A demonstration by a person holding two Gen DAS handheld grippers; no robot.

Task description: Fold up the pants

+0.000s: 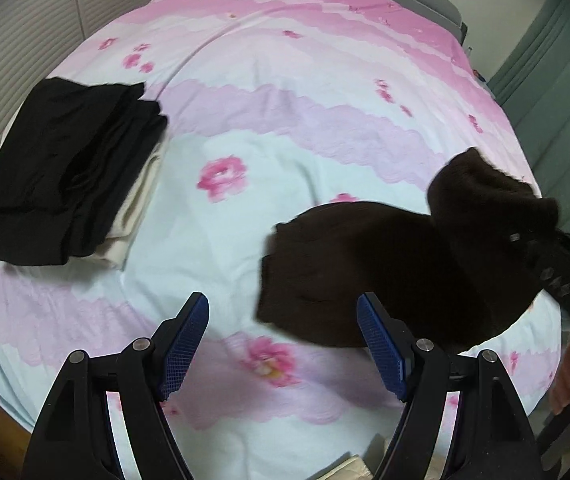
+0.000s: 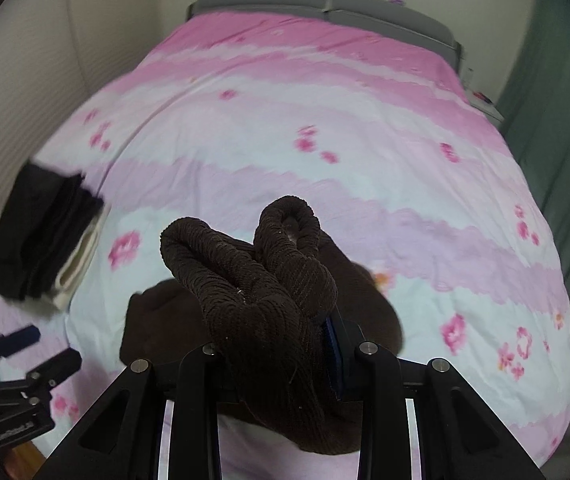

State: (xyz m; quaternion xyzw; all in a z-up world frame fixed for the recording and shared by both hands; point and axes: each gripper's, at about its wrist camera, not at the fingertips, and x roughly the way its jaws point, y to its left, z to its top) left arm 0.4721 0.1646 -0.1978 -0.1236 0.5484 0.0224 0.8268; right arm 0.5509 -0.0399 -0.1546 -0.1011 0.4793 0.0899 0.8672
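Dark brown corduroy pants [image 1: 385, 272] lie partly folded on the pink floral bed [image 1: 285, 152], right of centre in the left wrist view. My left gripper [image 1: 283, 344] is open and empty, hovering just left of the pants' near edge. My right gripper [image 2: 281, 344] is shut on a bunched end of the brown pants [image 2: 261, 280] and holds it lifted above the rest of the garment. The right gripper also shows at the right edge of the left wrist view [image 1: 557, 268]. The left gripper shows at the lower left of the right wrist view [image 2: 41, 348].
A stack of folded clothes, black on top [image 1: 65, 168] and cream beneath [image 1: 133, 216], sits at the bed's left side; it also shows in the right wrist view [image 2: 41, 236]. A grey headboard [image 2: 325, 8] is at the far end. A green curtain [image 2: 557, 128] hangs right.
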